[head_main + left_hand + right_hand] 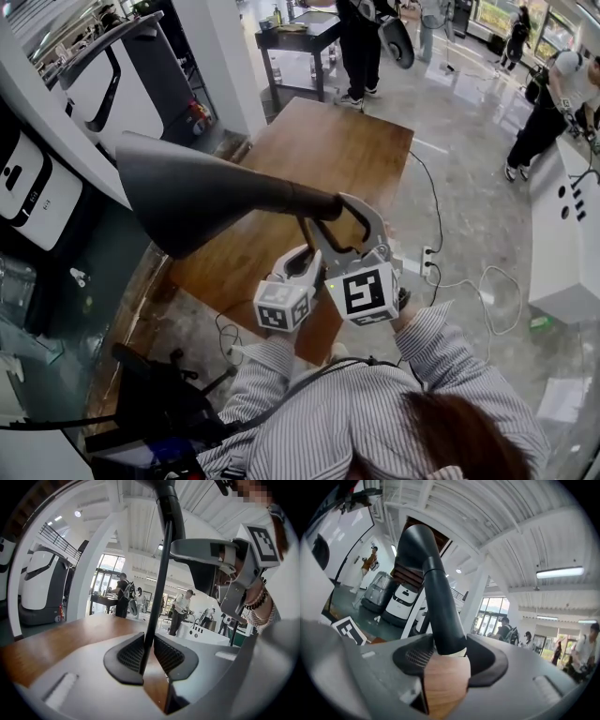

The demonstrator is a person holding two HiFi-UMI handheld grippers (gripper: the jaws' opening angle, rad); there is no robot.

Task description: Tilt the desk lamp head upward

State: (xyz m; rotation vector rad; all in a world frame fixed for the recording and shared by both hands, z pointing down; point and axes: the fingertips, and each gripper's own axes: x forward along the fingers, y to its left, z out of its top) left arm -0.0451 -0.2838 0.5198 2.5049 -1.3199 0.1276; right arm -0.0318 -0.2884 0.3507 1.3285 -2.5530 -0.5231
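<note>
The desk lamp's dark grey cone head (197, 202) points left and slightly down over the wooden table (328, 150). Its thick neck (436, 592) runs right from the cone. My right gripper (330, 214) is shut on that neck, and in the right gripper view the pads (487, 660) press on both sides of it. My left gripper (305, 255) sits just below and is shut on the lamp's thin black arm (157, 597), which rises between its pads (133, 656). The lamp's base is hidden behind the grippers.
White robot units (94, 84) stand along the left. A power strip with cables (427, 258) lies on the floor right of the table. A white counter (562, 234) is at the right. People stand near a dark table (300, 37) at the back.
</note>
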